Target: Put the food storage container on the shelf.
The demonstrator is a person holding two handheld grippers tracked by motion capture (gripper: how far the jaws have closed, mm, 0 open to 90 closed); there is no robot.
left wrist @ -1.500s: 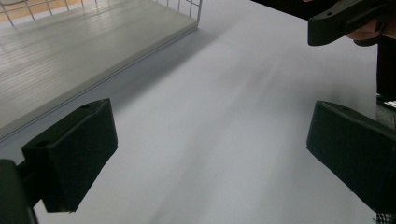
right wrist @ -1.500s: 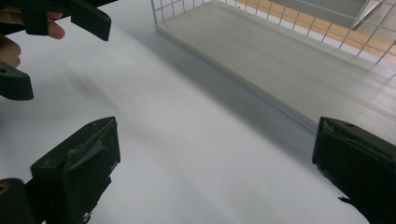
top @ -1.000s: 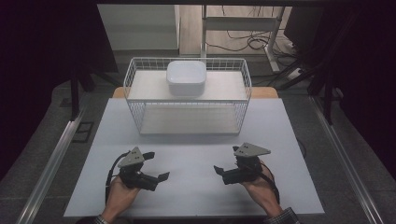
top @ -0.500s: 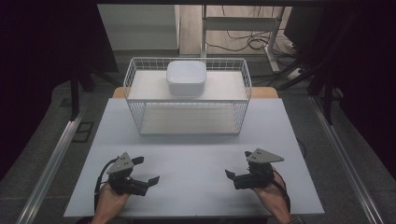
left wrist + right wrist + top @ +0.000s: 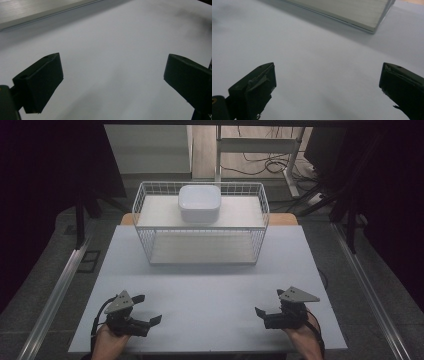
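Observation:
A white square bowl (image 5: 200, 203) rests on the upper white shelf of a white wire rack (image 5: 145, 227) at the back middle of the table. My left gripper (image 5: 147, 309) hovers near the front left corner, open and holding nothing, well apart from the rack. My right gripper (image 5: 267, 307) is near the front right corner, also open and holding nothing. In the left gripper view the left gripper (image 5: 112, 77) has its jaws wide apart over bare white tabletop. In the right gripper view the right gripper (image 5: 327, 85) is spread the same way, with the rack's lower shelf (image 5: 352, 10) ahead.
The white table top (image 5: 210, 290) spreads between the rack and the hands. Metal rails (image 5: 55, 295) run along both sides of the table. A desk frame and cables (image 5: 260, 165) lie on the floor behind it. Dark curtains close both sides.
Both hands have drawn back toward the front edge and moved apart, the left gripper to the left, the right gripper to the right. Both stay open.

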